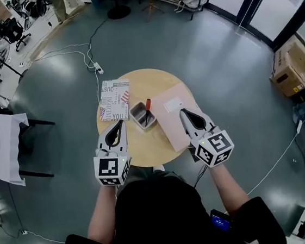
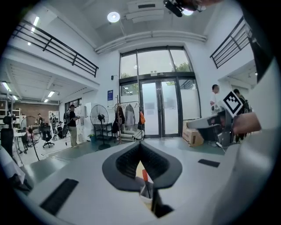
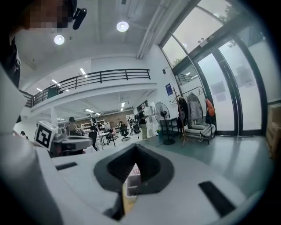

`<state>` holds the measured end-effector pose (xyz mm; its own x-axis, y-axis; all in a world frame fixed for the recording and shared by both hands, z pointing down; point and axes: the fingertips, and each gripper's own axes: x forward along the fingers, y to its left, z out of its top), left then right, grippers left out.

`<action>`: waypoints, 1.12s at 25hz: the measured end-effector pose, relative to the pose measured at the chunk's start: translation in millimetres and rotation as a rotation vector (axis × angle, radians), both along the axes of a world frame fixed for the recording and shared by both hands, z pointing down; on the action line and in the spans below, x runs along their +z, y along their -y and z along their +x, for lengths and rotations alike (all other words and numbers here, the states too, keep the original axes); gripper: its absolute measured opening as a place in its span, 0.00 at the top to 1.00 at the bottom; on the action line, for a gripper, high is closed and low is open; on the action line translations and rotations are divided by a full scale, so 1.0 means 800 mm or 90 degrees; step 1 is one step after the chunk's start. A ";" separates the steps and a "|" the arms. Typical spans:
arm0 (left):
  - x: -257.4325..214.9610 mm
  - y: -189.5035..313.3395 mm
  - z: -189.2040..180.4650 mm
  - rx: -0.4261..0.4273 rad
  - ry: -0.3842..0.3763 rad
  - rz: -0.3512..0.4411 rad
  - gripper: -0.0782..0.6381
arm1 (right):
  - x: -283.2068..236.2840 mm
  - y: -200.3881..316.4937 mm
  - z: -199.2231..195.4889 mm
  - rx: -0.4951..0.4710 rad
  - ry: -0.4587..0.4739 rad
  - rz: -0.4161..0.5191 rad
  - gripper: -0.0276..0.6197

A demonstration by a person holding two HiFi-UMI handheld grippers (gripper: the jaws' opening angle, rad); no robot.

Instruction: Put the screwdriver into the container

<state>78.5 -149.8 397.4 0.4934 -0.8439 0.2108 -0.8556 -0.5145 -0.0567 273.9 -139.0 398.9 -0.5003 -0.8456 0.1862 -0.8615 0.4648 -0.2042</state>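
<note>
**Operator:** What are the two tools doing, nearest first?

**Inspector:** The person is holding both tools above the near half of the round table (image 1: 143, 84). The left gripper (image 1: 121, 122) is showing its jaws closed tip to tip, with nothing clamped between them. The right gripper (image 1: 184, 112) is also showing its jaws fully together and is gripping nothing (its own view is showing only the table top through the slot behind the tips).

**Operator:** Where is the task item sitting?

**Inspector:** The screwdriver (image 1: 148, 104) is lying inside the container (image 1: 133, 113), with its red handle leaning up against the far rim. The container is standing near the middle of the table, between the two sets of jaw tips. Neither tool is touching it.

**Operator:** What else is lying on the table?

**Inspector:** A pink sheet (image 1: 172, 127) is lying just right of the container, under the right gripper, and a white card (image 1: 173, 105) is resting on it. A printed book (image 1: 115, 100) is lying just left of and beyond the container.

**Operator:** And past the table?

**Inspector:** A power strip (image 1: 99, 69) with its cable is lying on the grey floor (image 1: 199, 53). Cardboard boxes (image 1: 288, 67) are standing well apart, at the far right.
</note>
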 end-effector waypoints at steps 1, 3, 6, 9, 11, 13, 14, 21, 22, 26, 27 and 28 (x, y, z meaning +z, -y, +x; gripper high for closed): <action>-0.005 -0.002 0.002 0.002 -0.004 0.004 0.89 | -0.011 -0.005 0.002 0.000 0.003 0.008 0.95; -0.013 -0.007 0.005 0.006 -0.011 0.011 0.89 | -0.025 -0.015 0.004 -0.002 0.000 0.022 0.95; -0.015 -0.015 0.011 0.011 -0.015 0.015 0.89 | -0.027 -0.025 0.006 0.000 -0.004 0.026 0.95; -0.011 -0.021 0.010 0.008 -0.016 0.010 0.89 | -0.025 -0.031 0.003 -0.001 0.004 0.025 0.95; -0.007 -0.026 0.006 0.000 -0.016 0.004 0.89 | -0.026 -0.035 -0.002 -0.007 0.013 0.024 0.95; -0.004 -0.030 0.002 -0.009 -0.013 0.001 0.89 | -0.028 -0.039 -0.005 -0.015 0.016 0.027 0.95; -0.003 -0.031 0.000 -0.013 -0.011 0.001 0.89 | -0.028 -0.040 -0.007 -0.017 0.017 0.030 0.95; 0.002 -0.041 -0.014 -0.022 -0.016 -0.003 0.89 | -0.025 -0.040 -0.018 -0.022 0.018 0.033 0.95; 0.004 -0.041 -0.015 -0.023 -0.018 -0.005 0.89 | -0.023 -0.040 -0.019 -0.022 0.017 0.032 0.95; 0.012 -0.041 -0.019 -0.026 -0.017 -0.016 0.89 | -0.015 -0.039 -0.020 -0.017 0.013 0.022 0.95; 0.014 -0.041 -0.020 -0.027 -0.018 -0.020 0.89 | -0.014 -0.039 -0.020 -0.014 0.012 0.019 0.95; 0.015 -0.041 -0.020 -0.027 -0.018 -0.023 0.89 | -0.012 -0.038 -0.020 -0.012 0.010 0.016 0.95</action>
